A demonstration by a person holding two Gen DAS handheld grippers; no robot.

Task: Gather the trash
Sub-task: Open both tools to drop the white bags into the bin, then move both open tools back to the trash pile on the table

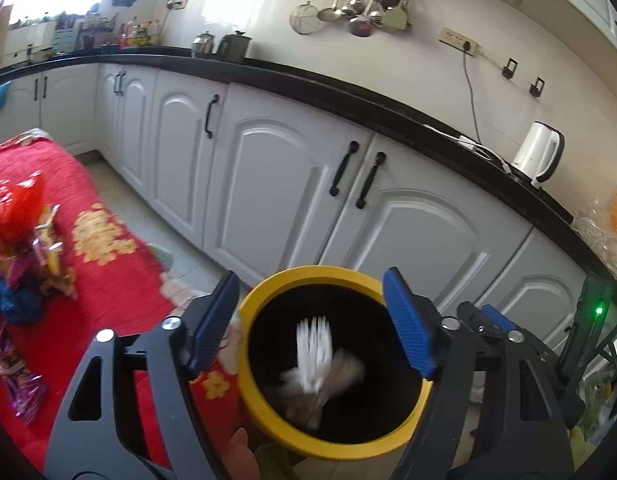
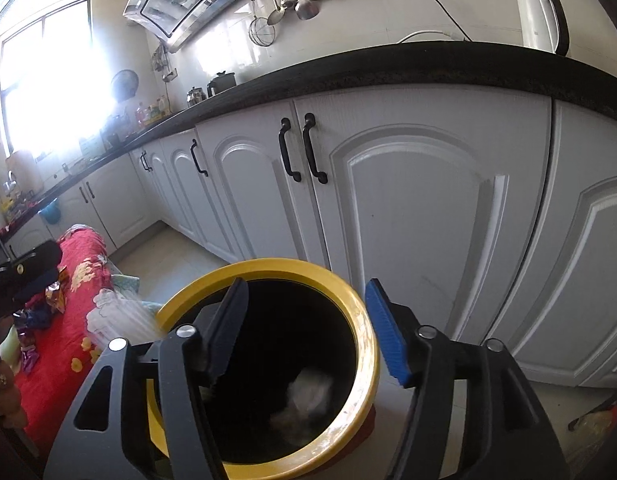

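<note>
A bin with a yellow rim (image 1: 268,292) and a black inside stands below both grippers, beside a table covered in red flowered cloth (image 1: 116,288). My left gripper (image 1: 310,292) is open over the bin mouth, with a blurred white ribbed piece (image 1: 314,352) in the air between and below its blue pads. My right gripper (image 2: 306,292) is also open above the bin rim (image 2: 348,288), and a blurred pale scrap (image 2: 308,394) shows deep inside. A blurred white ribbed shape (image 2: 120,320) shows left of the rim. Several wrappers (image 1: 32,248) lie heaped on the cloth.
White cabinet doors (image 1: 292,184) under a black countertop (image 1: 348,100) run close behind the bin. A white kettle (image 1: 538,156) stands on the counter, and utensils (image 1: 360,4) hang on the wall. Pale floor tiles (image 2: 168,256) lie between table and cabinets.
</note>
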